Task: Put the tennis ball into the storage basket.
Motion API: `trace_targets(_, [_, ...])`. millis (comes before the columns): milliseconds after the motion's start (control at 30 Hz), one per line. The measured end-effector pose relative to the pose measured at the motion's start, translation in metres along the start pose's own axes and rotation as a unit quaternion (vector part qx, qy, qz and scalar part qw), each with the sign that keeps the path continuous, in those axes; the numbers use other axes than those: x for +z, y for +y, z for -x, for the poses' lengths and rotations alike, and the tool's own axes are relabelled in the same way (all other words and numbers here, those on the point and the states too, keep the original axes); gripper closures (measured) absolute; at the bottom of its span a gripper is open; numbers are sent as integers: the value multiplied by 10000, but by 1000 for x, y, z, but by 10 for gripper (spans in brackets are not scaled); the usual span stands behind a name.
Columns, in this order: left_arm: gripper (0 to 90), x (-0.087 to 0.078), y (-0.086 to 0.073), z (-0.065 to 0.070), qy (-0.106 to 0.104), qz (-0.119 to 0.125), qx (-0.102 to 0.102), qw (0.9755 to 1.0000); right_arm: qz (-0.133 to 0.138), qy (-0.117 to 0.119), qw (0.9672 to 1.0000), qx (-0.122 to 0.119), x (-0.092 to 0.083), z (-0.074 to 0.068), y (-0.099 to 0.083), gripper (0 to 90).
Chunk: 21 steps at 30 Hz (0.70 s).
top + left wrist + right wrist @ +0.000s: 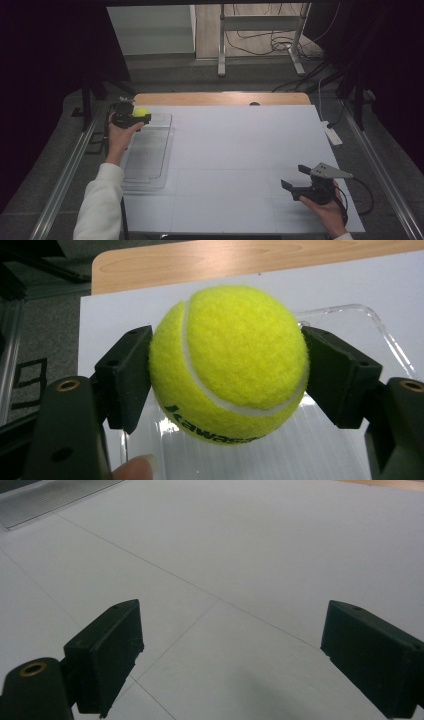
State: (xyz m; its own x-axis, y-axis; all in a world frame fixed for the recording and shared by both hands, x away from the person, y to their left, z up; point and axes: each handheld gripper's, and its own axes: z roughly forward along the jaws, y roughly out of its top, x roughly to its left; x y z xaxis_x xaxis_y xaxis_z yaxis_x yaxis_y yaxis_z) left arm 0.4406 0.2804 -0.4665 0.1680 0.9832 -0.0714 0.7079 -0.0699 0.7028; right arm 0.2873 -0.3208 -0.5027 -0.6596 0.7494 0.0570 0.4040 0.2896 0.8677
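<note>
Our left gripper (227, 370) has its two black jaws clamped on either side of a yellow tennis ball (229, 362), so the ball is lifted clear and carried in the air. Our right gripper (230, 655) has its jaws spread wide apart with nothing between them, resting low over the bare white board (260, 555). In the high view the ball (140, 112) hangs at the far end of the clear plastic tray (150, 150), just over its far rim. We judge the pick-up done and the placing still ahead: either setting the ball down into the tray or carrying it off, we cannot tell which. The tray itself looks empty, its ribbed floor showing through.
</note>
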Motion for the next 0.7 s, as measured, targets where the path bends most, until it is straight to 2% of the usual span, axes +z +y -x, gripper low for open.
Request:
trace_targets(567, [266, 11, -7, 1, -9, -284, 38, 9996, -5, -3, 10000, -2, 0, 0, 0, 100])
trace_targets(700, [265, 15, -8, 2, 13, -365, 113, 9993, -5, -4, 10000, -10, 0, 0, 0, 99])
